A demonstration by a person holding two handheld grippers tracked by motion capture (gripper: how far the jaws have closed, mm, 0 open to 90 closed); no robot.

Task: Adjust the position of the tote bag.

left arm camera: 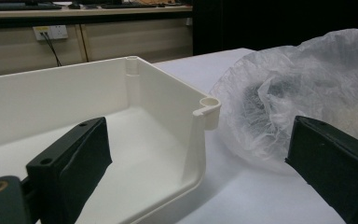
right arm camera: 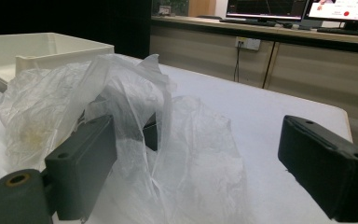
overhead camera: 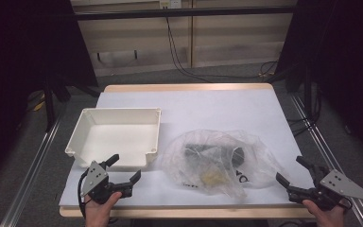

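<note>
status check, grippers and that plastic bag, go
Left gripper open, empty, by the white bin. Right gripper open, empty, beside the plastic bag. Bag untouched on the table; path clear.

Camera layout: one overhead, two jaw-mounted.
High view faces forward and down over the table; both gripper views sit low and close, sharing the plastic bag and tray.

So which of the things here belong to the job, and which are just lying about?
In the job:
- plastic bag with dark items inside, on the table between the grippers
- white tray, empty, left of the bag
- left gripper, jaws open
- right gripper, jaws open

Lying about:
- cables on the floor behind the table
- wall socket
- monitors
</note>
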